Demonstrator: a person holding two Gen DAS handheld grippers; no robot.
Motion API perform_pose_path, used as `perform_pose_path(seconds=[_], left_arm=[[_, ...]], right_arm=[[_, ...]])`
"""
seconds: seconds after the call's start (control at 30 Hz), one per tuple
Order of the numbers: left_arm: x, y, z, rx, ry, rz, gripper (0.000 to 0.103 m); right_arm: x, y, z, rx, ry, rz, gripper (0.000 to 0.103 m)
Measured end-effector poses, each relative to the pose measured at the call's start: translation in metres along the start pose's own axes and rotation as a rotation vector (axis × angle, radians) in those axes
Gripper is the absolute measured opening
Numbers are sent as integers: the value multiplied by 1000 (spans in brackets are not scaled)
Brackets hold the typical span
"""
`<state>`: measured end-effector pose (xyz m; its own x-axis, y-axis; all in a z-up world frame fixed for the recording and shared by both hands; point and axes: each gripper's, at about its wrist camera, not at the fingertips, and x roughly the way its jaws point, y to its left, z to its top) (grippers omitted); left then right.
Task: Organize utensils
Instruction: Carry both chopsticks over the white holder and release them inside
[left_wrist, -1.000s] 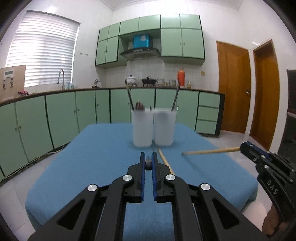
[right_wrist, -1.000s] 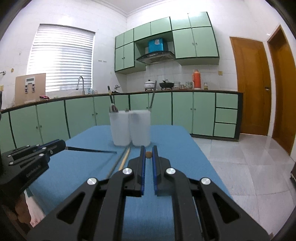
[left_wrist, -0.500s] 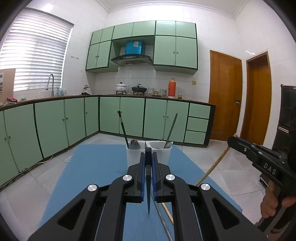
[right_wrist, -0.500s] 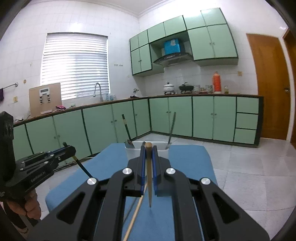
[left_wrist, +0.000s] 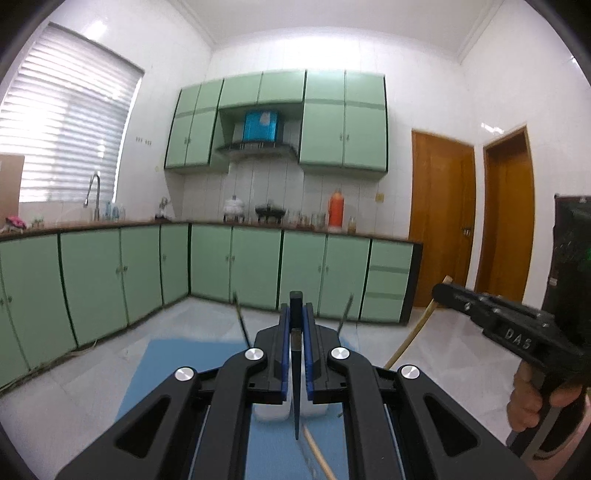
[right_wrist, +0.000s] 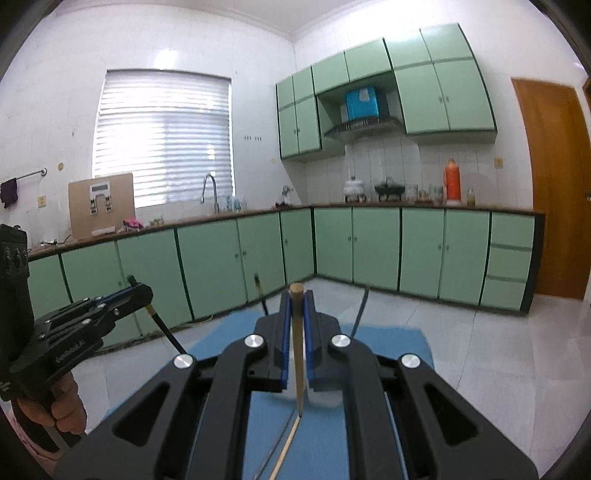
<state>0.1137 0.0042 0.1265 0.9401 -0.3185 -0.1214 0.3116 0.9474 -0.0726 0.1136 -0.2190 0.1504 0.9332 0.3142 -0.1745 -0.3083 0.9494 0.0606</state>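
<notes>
Left tool (left_wrist: 294, 332) clenched on dark chopstick (left_wrist: 296, 398); right tool (right_wrist: 295, 325) clenched on wooden chopstick (right_wrist: 297, 354). A second ago both sat low, just before white cups (left_wrist: 271, 408) on blue counter (left_wrist: 177, 365); now both lifted above cups, sticks hanging tip-down. Another wooden chopstick (left_wrist: 319, 456) lies on counter near cups. Judgement: pickup done, drop into cups is next.
</notes>
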Motion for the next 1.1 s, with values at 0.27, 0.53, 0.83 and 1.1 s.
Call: perform_pose_path(seconds=[0.27,0.53,0.83,1.1], left_arm=[[30,-4,52,19,-176,25,7],[102,12,53,-10,-194,59,7],[183,28,14,-8,-63,81,7],[218,40,-17,-27,51,78,7]], right_arm=[[36,-12,43,-23,-62,-37,6],[102,-29,38,-30,5,-79,6],[163,-43,5,-2,87,-93,6],[187,-48,-18,12,135,-104,6]])
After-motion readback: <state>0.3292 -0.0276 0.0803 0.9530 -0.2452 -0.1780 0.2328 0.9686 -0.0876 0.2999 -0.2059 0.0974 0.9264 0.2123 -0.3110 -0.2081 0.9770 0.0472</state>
